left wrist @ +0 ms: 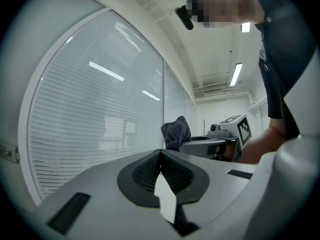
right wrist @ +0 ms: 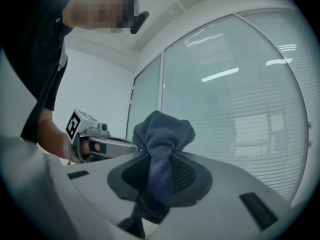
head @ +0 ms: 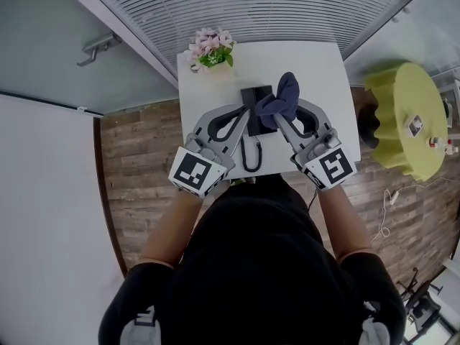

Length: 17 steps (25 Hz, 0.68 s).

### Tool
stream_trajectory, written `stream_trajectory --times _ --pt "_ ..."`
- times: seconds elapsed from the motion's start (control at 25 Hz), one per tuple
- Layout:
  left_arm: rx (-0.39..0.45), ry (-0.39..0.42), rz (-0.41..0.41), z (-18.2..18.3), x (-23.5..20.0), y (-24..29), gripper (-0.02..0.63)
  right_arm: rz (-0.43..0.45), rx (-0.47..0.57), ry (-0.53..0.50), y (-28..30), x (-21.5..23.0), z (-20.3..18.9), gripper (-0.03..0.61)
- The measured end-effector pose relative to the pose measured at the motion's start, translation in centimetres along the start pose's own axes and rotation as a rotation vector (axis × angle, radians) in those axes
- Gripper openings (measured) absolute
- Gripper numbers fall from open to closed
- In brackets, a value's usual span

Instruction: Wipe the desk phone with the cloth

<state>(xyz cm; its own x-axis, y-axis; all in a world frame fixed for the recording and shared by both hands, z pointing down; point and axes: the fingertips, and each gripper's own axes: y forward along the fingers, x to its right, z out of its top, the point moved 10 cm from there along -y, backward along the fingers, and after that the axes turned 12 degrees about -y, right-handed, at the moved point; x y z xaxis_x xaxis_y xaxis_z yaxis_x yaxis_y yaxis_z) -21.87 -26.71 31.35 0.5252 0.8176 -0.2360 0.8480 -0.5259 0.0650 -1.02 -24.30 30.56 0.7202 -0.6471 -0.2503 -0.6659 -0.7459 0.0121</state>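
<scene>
A black desk phone (head: 254,95) lies in the middle of a small white table (head: 316,63), its curly cord (head: 250,158) looping toward me. My right gripper (head: 276,118) is shut on a dark blue cloth (head: 282,99), held bunched just above the phone's right side. In the right gripper view the cloth (right wrist: 163,130) bulges up out of the closed jaws. My left gripper (head: 243,112) hovers at the phone's left side, jaws shut with nothing between them (left wrist: 160,154). The gripper views point up at the blinds, so the phone is hidden in both.
A pot of pink flowers (head: 210,49) stands at the table's far left corner. A window wall with blinds (head: 251,6) runs behind the table. A yellow-green round side table (head: 406,117) stands to the right on the wood floor (head: 140,164).
</scene>
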Motion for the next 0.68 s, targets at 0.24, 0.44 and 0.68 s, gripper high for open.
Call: stream_trajectory --times 0.24,0.44,0.68 --pt "-0.008 0.011 -0.003 -0.04 0.08 -0.04 0.008 -0.002 0.003 -0.001 0.09 -0.08 0.12 0.103" --pt "-0.006 0.000 0.003 -0.14 -0.02 0.08 0.008 0.000 0.004 -0.003 0.08 -0.08 0.18 0.104" --pt "-0.013 0.007 -0.004 -0.31 -0.31 -0.14 0.008 -0.006 -0.001 0.005 0.60 -0.44 -0.16 0.103"
